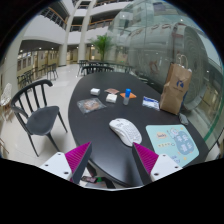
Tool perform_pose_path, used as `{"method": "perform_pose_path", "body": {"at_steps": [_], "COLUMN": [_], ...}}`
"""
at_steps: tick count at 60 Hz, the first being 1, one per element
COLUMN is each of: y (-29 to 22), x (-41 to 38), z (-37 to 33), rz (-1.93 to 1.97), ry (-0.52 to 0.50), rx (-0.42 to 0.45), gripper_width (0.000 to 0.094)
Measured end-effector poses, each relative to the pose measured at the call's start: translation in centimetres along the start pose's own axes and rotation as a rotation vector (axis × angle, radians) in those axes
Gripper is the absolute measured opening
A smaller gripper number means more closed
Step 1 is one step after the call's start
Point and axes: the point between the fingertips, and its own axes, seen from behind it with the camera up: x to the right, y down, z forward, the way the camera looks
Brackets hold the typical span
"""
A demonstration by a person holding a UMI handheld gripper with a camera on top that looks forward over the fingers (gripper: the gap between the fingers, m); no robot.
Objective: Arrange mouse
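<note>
A white computer mouse (125, 130) lies on the dark round table (98, 125), just ahead of my fingers and a little right of the gap's middle. A light teal mouse mat (171, 142) lies to the right of the mouse, near the table's edge. My gripper (113, 160) is open, its two magenta pads (78, 159) spread wide with nothing between them. It hovers over the table's near edge, short of the mouse.
A brown paper bag (176, 90) stands at the table's right. Small items lie beyond the mouse: a clear packet (91, 104), an orange object (127, 97), white cards (112, 94). A black chair (38, 110) stands to the left on the pale floor.
</note>
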Motion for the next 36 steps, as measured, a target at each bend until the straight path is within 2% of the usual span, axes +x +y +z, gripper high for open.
{"method": "perform_pose_path", "body": {"at_steps": [5, 14, 23, 33, 35, 36], "y": [0.2, -1.3, -1.4, -3.4, -3.5, -3.4], "x": [2.0, 4.7, 6.1, 6.1, 5.9, 5.6], "z": [1.2, 5.5, 8.9, 12.4, 12.8, 12.9], "rz": [0.023, 0.040, -0.041, -0.008, 0.014, 0.029], "ry": [0.026, -0.034, -0.028, -0.079, -0.091, -0.106], "rx": [-0.016, -0.022, -0.096, -0.096, -0.095, -0.098], "gripper_width": [0.0845, 0.0855, 0.0854, 0.0843, 0.0809, 0.0757]}}
